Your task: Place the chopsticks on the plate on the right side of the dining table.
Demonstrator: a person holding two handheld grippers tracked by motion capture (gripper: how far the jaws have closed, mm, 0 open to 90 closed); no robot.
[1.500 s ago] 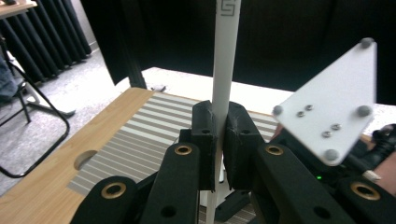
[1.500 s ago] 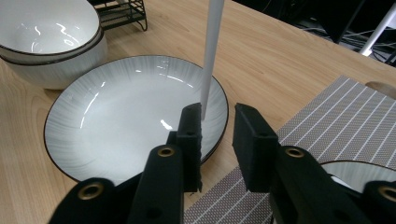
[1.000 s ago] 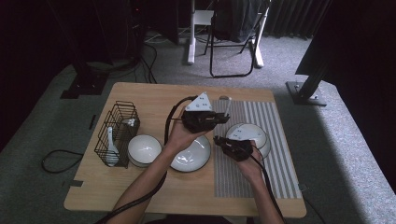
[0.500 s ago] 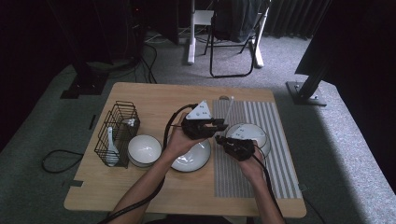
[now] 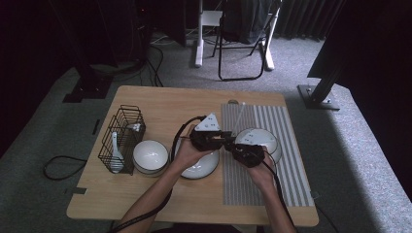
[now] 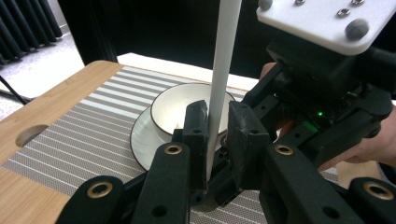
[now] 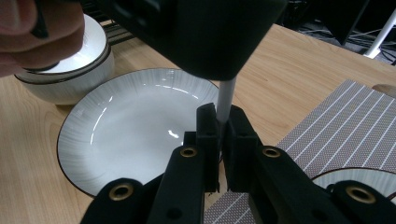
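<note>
White stick (image 6: 219, 79) pinched by right gripper (image 7: 223, 135), left gripper (image 6: 215, 133) loosened.

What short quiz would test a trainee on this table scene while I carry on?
1. True or false: the right gripper is shut on the thin white rod.
2. What lies in the black wire basket?
3. The white ceramic bowl over the grey striped mat sits on: A a white dark-rimmed plate; B bare wood; C the basket.
Key: 1 true; 2 a white ceramic spoon; 3 A.
</note>
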